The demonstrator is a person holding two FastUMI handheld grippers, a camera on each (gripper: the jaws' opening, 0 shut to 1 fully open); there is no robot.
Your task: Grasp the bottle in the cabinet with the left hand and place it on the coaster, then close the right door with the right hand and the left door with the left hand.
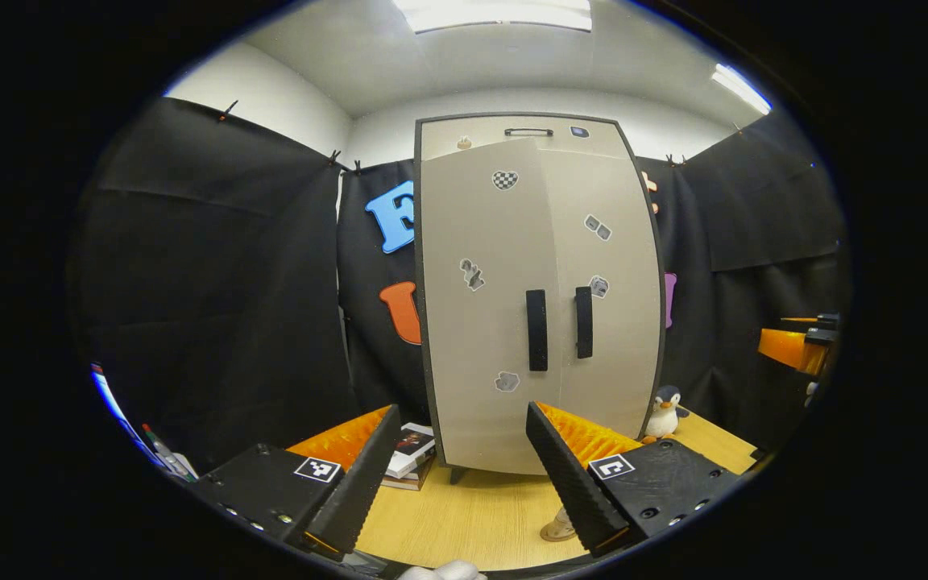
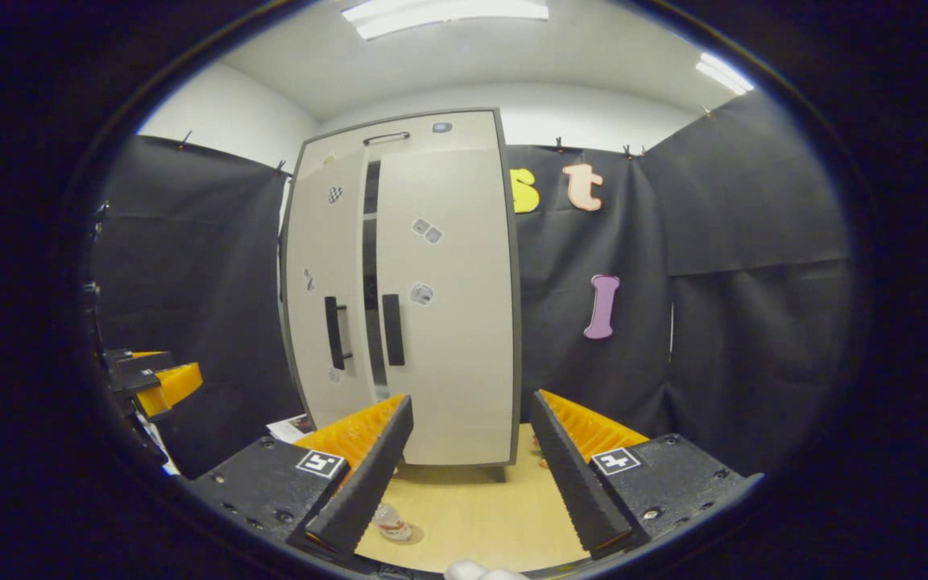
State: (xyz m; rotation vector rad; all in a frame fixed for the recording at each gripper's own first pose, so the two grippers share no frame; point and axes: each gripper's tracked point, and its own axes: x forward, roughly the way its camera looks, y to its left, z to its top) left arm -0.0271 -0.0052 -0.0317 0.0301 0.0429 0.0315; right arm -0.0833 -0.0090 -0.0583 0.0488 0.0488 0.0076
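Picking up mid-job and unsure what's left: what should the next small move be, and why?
Probably ease the open left gripper forward and push the left door flush. The bottle already stands on the table and the right door looks shut, but the left door stands ajar, a dark gap beside it.

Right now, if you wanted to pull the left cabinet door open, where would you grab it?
Probably by the left door's handle, the tall black bar standing upright near that door's inner edge. I would come straight at the cabinet from the front, with the open left gripper turned so its fingers close across the bar's narrow width, since the door itself is flat.
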